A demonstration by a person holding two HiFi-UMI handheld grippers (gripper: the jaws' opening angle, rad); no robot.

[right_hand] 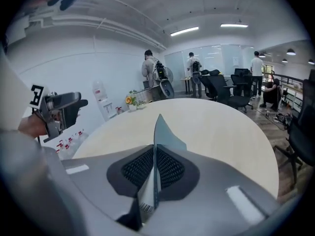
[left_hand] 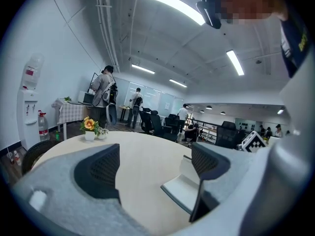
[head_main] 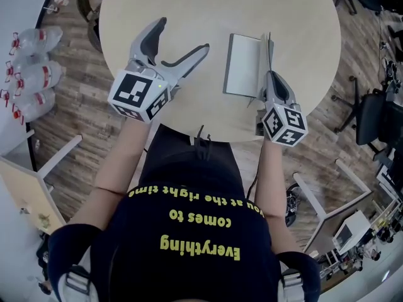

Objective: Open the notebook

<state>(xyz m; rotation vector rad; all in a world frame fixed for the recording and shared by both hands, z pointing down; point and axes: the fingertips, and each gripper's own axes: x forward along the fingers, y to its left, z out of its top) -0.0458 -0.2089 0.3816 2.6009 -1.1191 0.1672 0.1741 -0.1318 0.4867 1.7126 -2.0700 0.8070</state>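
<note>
A grey notebook [head_main: 242,73] lies on the round pale table [head_main: 189,5], right of centre. Its front cover [head_main: 269,52] stands lifted on edge along the right side. My right gripper [head_main: 269,74] is shut on that cover; in the right gripper view the thin cover [right_hand: 160,132] rises from between the dark pads [right_hand: 170,168]. My left gripper [head_main: 182,35] hovers over the table left of the notebook, jaws wide apart and nothing between them. In the left gripper view the notebook [left_hand: 184,188] shows low, beside the right finger [left_hand: 209,159].
A small flower pot [left_hand: 89,129] stands at the table's far side. Water bottles [head_main: 31,61] lie on the wooden floor at the left. An office chair [head_main: 378,115] stands to the right. People stand among desks and chairs farther back in the room.
</note>
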